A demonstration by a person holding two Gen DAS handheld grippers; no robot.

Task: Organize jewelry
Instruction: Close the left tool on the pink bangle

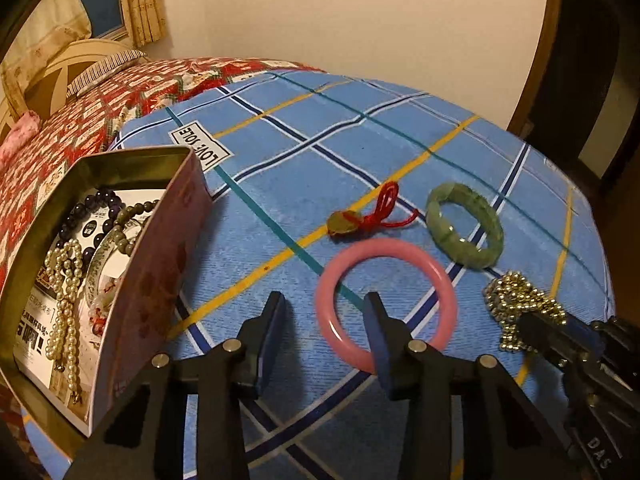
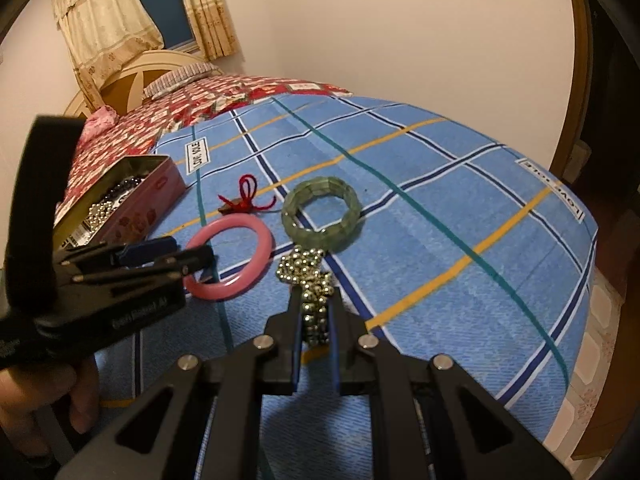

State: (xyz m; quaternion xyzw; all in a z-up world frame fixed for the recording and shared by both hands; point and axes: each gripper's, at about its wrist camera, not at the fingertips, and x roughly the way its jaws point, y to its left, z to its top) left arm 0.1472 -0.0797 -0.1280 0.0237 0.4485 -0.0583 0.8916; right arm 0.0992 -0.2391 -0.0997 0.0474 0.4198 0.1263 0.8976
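The left gripper (image 1: 326, 308) is down on the blue checked bedsheet (image 1: 360, 152), its jaws part-way apart and straddling the near-left rim of the pink bangle (image 1: 386, 302): one finger sits inside the ring, the other outside it. Whether the pads actually press the rim, the pictures do not settle. Over on the right, the right gripper (image 2: 316, 320) is clamped tight on a bunch of metallic bead strands (image 2: 308, 276), the beads spilling out past its fingertips. Just beyond that bunch lies the green stone bracelet (image 2: 322, 212), flat on the sheet, and to its left a pendant on a red cord (image 2: 248, 198), both untouched. At the far left stands the open pink tin (image 1: 160, 280), already holding a pearl strand (image 1: 64, 300), dark beads and other bracelets. A person's hand (image 2: 52, 396) shows at the lower left of the right wrist view, under the left gripper's body.
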